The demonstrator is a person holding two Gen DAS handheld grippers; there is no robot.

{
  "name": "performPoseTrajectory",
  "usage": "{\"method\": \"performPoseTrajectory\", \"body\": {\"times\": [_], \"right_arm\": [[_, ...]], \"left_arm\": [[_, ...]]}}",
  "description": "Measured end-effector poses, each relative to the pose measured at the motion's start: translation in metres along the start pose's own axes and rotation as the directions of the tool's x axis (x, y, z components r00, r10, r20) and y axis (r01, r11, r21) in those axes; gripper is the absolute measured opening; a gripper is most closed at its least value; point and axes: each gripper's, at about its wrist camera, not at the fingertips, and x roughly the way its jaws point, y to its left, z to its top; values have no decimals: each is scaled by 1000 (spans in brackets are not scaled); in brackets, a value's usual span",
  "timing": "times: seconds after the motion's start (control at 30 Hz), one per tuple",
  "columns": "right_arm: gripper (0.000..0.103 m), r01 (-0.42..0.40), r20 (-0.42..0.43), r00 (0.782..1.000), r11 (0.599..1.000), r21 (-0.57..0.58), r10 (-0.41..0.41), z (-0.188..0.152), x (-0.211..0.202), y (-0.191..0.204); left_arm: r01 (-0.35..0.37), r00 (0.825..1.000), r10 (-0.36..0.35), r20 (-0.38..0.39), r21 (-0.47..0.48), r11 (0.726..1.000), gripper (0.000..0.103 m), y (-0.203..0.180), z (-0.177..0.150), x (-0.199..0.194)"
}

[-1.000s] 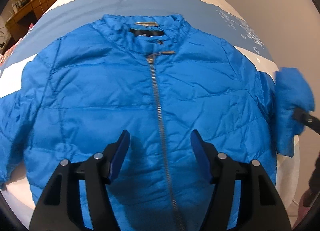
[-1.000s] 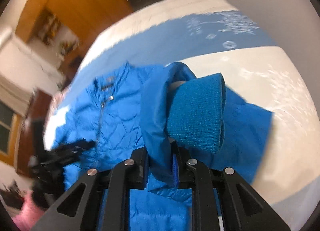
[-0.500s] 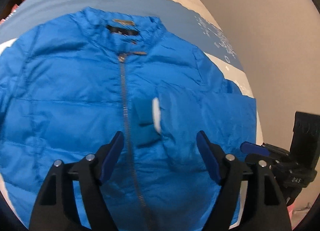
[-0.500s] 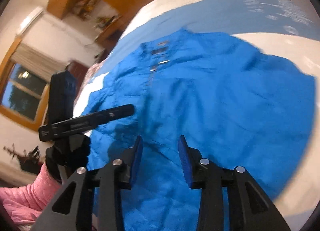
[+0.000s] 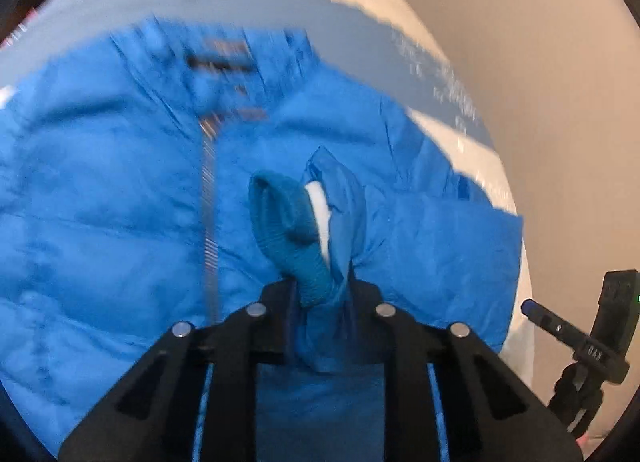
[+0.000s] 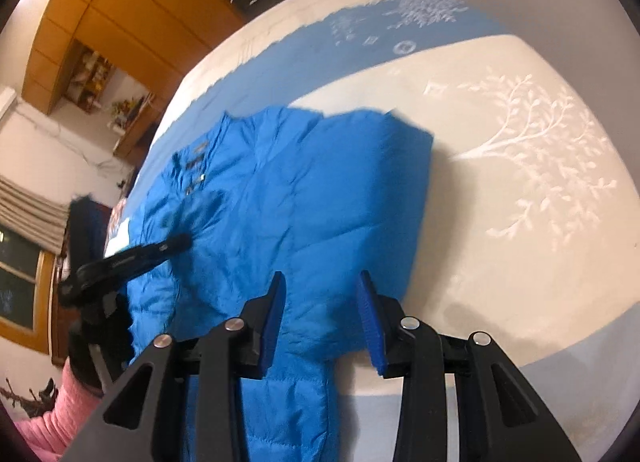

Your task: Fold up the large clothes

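Half a second ago the left tool [image 5: 320, 294] hung open; now it is clamped on the cuff [image 5: 292, 230] of the jacket [image 6: 304, 198] on the bed [image 6: 520, 222] (sleeve handed over), while the right tool [image 6: 320, 326] gapes empty.

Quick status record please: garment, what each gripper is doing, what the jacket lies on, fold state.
garment: blue puffer jacket, front up, zipped
left gripper: shut on sleeve cuff, lifted over the jacket front
right gripper: open, empty, over the jacket's lower edge
surface: white and blue bedspread
fold state: one sleeve brought in over the chest; body not yet folded
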Motion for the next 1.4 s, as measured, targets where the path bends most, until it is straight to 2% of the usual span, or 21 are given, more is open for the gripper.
{"method": "performPoseTrajectory", "body": {"times": [0.07,0.13,0.27,0.43,0.47,0.53,0.6,0.67,0.73,0.8,0.83,0.9,0.97,1.0,1.07,1.2,1.3,1.4], "right_arm": [[38,-22,8,1000,1000,10,22,4,1,-4],[38,-29,7,1000,1000,-1,29,10,4,-1],[38,-58,-14,998,998,-38,57,17,21,16],[38,-107,-96,991,989,-99,98,26,66,50],[38,-105,-109,990,989,-107,93,27,73,53],[37,-43,-138,990,991,-130,25,27,95,59],[36,-12,-158,987,990,-138,-10,25,108,59],[36,-12,-174,985,992,-125,-10,24,116,55],[36,-16,-184,983,993,-121,-7,25,117,53],[36,-9,-194,981,992,-123,-15,28,112,56],[36,-6,-193,981,992,-122,-18,30,109,57],[39,-2,-163,986,990,-138,-20,35,94,66],[41,-9,-127,992,987,-161,-12,41,82,80],[41,-17,-118,993,985,-170,-3,46,79,87],[41,-11,-114,993,982,-189,-11,53,82,100],[41,66,-139,986,975,-211,-97,65,110,110],[40,125,-160,974,969,-214,-161,67,132,105],[40,122,-192,969,974,-189,-159,63,150,95]], "left_arm": [[-28,997,29,70,-14,1000,17,13,0,-25],[-54,991,62,118,-68,996,17,36,1,-48],[-172,967,190,168,-119,978,17,74,-4,-78],[-233,957,262,124,-209,950,18,124,-4,-84],[-239,958,266,108,-215,947,18,131,-3,-79],[-262,957,282,69,-218,940,22,146,-5,-65],[-233,967,250,41,-234,944,27,159,-10,-55],[-206,974,222,41,-245,947,31,165,-11,-56],[-195,978,208,24,-255,947,35,168,-5,-61],[-214,972,231,36,-265,940,38,166,-3,-79],[-223,967,247,58,-267,937,39,164,-4,-89],[-259,945,300,132,-260,930,44,154,-4,-115],[-279,931,322,174,-231,932,46,142,-2,-127],[-268,934,308,184,-210,940,46,134,1,-127],[-233,952,260,160,-174,957,47,122,7,-110],[-251,964,262,56,-153,956,46,125,12,-65],[-307,950,311,17,-113,945,47,131,10,-40],[-331,942,333,25,-72,941,47,130,8,-34]]}}
